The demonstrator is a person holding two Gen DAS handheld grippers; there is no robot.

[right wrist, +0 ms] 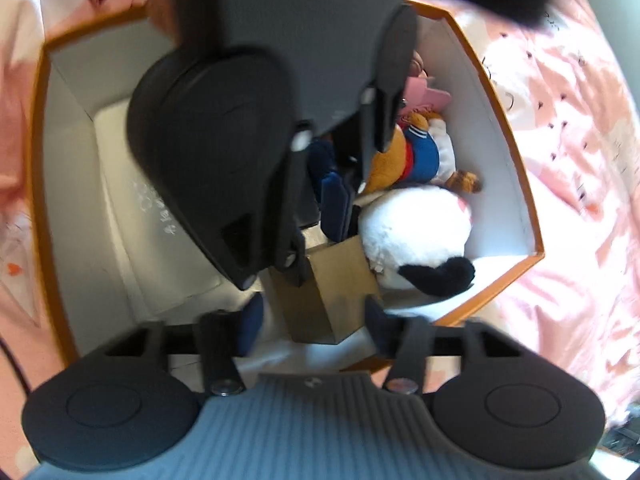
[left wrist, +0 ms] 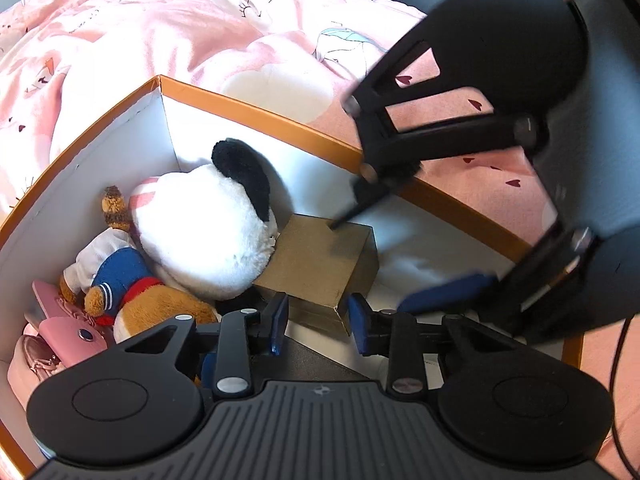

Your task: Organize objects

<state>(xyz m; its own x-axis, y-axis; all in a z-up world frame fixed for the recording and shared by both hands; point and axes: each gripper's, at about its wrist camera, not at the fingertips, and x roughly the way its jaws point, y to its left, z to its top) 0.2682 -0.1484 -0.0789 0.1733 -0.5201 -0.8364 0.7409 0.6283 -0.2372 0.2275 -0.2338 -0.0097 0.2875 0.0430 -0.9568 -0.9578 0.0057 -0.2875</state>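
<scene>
L wrist view: left gripper point(left wrist: 318, 320) has its blue pads apart w/ the near corner of the cardboard box point(left wrist: 320, 268) between them, box sitting in the orange-rimmed bin point(left wrist: 256, 110) beside the white plush point(left wrist: 208, 232). R wrist view: right gripper point(right wrist: 316, 320) spread wide around the same cardboard box point(right wrist: 324, 292); pale print on the bin floor, too blurred to read.

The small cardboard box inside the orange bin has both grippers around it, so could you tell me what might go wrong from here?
1. The left gripper straddles only a corner of the cardboard box; closing there could crush or twist it.
2. The right gripper hangs open right next to the left one, so the two could collide.
3. The box touches the white plush, which may get dragged along.
</scene>
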